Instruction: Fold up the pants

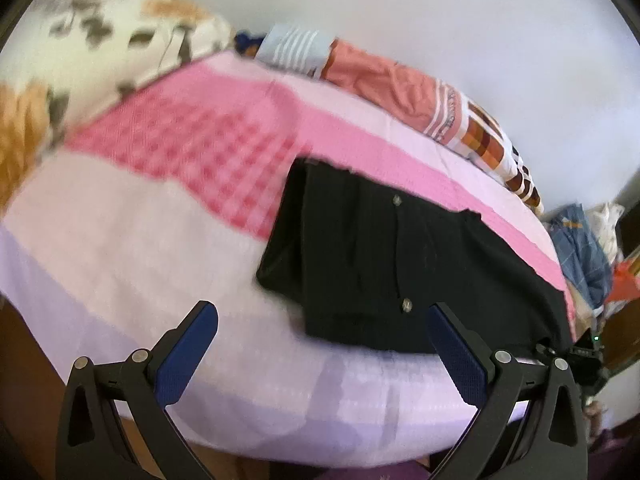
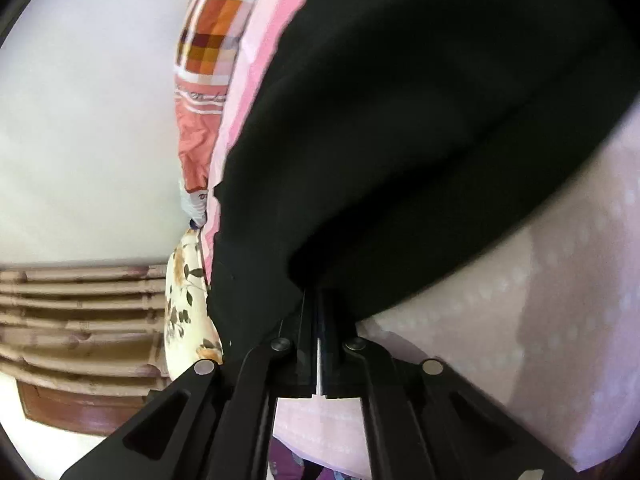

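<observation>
Filling most of the left wrist view: bed (image 1: 120, 248) under a pink and lilac sheet. Lying across centre right of that frame, near the bed's lower edge: black pants (image 1: 372, 256), flat, two metal buttons showing. Resting at upper left: floral pillow (image 1: 112, 40). Hovering at the bottom, jaws spread wide and holding nothing: left gripper (image 1: 322, 332). Clamping tight on a pants (image 2: 400, 120) edge, bottom centre of the right wrist view: right gripper (image 2: 320, 296).
</observation>
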A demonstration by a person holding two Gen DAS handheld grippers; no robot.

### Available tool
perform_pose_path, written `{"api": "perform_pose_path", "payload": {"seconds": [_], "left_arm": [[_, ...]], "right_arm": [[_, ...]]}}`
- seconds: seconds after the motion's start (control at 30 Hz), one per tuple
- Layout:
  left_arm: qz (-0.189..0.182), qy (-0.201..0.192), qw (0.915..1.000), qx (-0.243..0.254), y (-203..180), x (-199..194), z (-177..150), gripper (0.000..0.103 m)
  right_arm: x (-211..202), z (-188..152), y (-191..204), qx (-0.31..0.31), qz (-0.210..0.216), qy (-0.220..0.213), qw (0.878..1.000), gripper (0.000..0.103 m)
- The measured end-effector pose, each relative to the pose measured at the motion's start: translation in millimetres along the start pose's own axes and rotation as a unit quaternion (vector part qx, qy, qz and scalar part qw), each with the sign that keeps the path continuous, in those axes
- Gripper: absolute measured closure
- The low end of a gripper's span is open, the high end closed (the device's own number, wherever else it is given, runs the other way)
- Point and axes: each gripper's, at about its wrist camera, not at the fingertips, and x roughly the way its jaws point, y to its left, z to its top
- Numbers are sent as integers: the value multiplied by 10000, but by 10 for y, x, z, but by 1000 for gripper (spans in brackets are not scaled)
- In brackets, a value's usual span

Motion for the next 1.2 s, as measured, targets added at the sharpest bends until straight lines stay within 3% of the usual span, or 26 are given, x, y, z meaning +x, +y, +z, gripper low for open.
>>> {"api": "perform_pose_path", "payload": {"seconds": [0.13, 0.27, 0.4, 0.47, 0.5, 0.57, 0.63, 0.9, 1.1, 1.2], "left_arm": [[-612, 120, 9979, -197, -21, 33, -97, 0], [-609, 337, 9976, 56, -177, 183, -144, 0], [-700, 612, 9957, -8, -209, 389, -124, 1], [-572, 583, 9967, 30, -228, 439, -117, 20], [-501, 592, 9970, 24, -221, 459, -107, 23], [-482, 644, 9967, -79, -163, 491, -86, 54], [-539, 780, 9949, -338, -79, 543, -107, 56], [-173, 151, 9997, 82, -255, 414, 27, 71], [-62, -409, 9991, 121, -289, 234, 404, 72], [67, -251, 9996, 104, -247, 302, 493, 72]], "right_arm": [[26, -14, 82, -140, 99, 40, 9998, 95], [85, -26, -15, 174, 411, 196, 9988, 89], [115, -22, -36, 320, 544, 241, 9977, 83], [106, -16, -54, 426, 659, 218, 9967, 79], [100, -16, -62, 460, 699, 203, 9963, 78], [103, -13, -64, 486, 705, 196, 9961, 77], [117, -9, -55, 490, 698, 189, 9962, 76], [137, 1, -43, 489, 714, 185, 9961, 73], [176, -10, 31, 376, 950, 237, 9945, 58], [188, -8, 28, 361, 976, 277, 9942, 58]]}}
